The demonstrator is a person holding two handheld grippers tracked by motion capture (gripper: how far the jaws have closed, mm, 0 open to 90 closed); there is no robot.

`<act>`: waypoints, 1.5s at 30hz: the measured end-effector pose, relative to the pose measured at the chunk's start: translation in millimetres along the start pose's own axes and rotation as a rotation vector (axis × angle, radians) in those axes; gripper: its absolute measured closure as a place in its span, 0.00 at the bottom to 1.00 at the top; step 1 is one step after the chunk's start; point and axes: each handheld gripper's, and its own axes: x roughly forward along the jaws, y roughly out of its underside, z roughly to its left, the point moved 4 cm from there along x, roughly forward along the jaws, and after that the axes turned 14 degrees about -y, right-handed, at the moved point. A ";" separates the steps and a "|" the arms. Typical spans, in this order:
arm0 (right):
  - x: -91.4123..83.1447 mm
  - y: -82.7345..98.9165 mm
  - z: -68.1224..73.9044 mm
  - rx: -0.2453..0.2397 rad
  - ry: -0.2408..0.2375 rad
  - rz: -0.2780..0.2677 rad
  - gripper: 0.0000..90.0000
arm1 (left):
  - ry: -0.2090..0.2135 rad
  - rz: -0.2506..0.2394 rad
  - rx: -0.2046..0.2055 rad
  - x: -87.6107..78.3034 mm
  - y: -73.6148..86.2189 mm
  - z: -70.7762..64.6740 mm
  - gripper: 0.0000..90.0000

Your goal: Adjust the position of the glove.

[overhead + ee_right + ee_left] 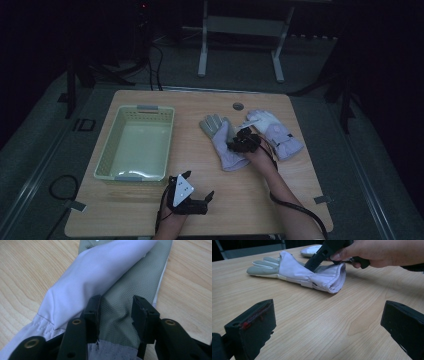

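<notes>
Glove (222,145) lies mid-table, palm side partly up, fingers pointing away from the person, cuff toward them. We see grey textured palm fabric and a pale lilac back folded over it in the right gripper view (100,277). Right gripper (240,141) is down on it, the jaws set either side of a raised pucker of grey fabric, part-closed and pressing into the cloth; a gap remains between them, so we read it as pinching the glove, not fully clenched. In the left gripper view the right hand (372,252) holds that gripper tilted down onto the glove (297,273) near the cuff opening.

Second glove (275,131) lies just to the right, lilac back up, fingers pointing left-away, touching or nearly touching the first; we cannot tell which.

Left gripper (197,187) rests near the front table edge, well apart from both gloves, jaws spread wide with bare wood between them.

Basket (107,155), pale green, sits at the left of the table (200,205), nothing in it. Small round grommet (238,106) near the far edge.
</notes>
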 end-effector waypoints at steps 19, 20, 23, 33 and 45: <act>-18.7 -9.9 26.9 0.139 0.044 -0.148 0.98 | -0.002 0.002 0.002 0.2 0.0 0.1 0.00; -22.6 -11.6 30.4 0.150 0.051 -0.168 0.98 | -0.002 0.001 0.001 0.2 -0.1 0.0 0.00; -33.8 -16.5 41.9 0.188 0.058 -0.224 0.98 | -0.004 0.000 0.002 0.2 -0.1 -0.3 0.00; -58.9 -18.3 74.7 0.253 0.124 -0.332 0.98 | -0.004 0.000 0.002 0.1 0.0 -0.2 0.00; -36.0 5.1 84.6 0.318 0.141 -0.329 0.98 | -0.003 -0.003 0.002 0.1 -0.1 -0.4 0.00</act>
